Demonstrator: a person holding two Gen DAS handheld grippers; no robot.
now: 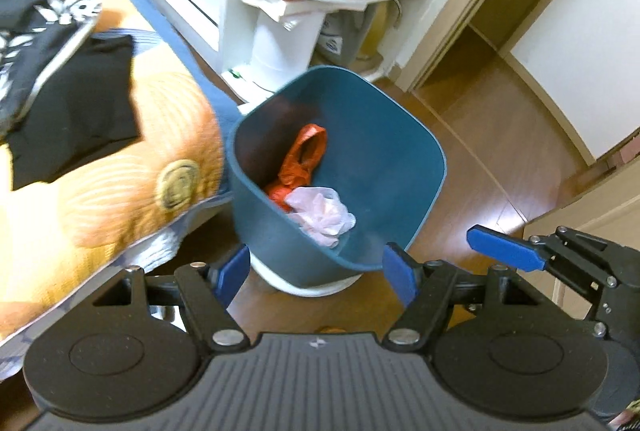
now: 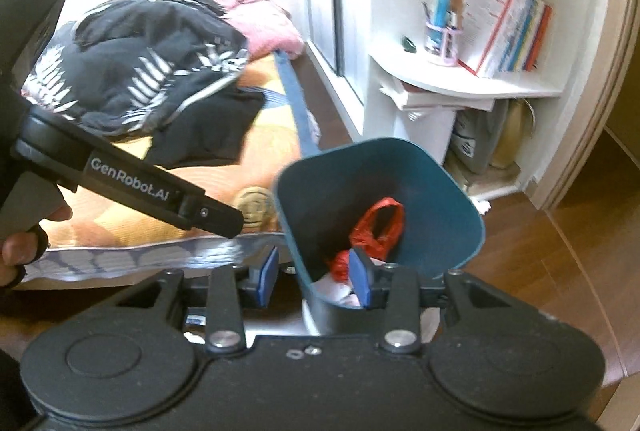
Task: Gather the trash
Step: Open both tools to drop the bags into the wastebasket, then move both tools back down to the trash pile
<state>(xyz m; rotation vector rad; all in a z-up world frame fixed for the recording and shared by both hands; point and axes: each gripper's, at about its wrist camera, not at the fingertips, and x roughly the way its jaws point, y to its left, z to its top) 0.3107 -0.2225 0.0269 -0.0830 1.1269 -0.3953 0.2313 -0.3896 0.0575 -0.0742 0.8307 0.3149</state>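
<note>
The bin (image 1: 360, 135) at frame centre is holding a red bag (image 1: 300, 163) and a pale bag (image 1: 324, 213); both tools, left (image 1: 316, 277) and right (image 2: 312, 277), are hanging above it, jaws apart and gripping nothing.

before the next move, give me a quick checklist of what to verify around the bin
1. Left gripper jaws empty: ok, open with nothing between them.
2. Right gripper jaws empty: ok, open with nothing held.
3. Trash inside the teal bin: ok, the red bag and the pale pink bag lie inside it.
4. Bin upright: ok, it stands on the wood floor beside the bed.
5. More trash left on the floor: cannot tell, only part of the floor shows.
6. Grippers clear of each other: ok, apart.
</note>
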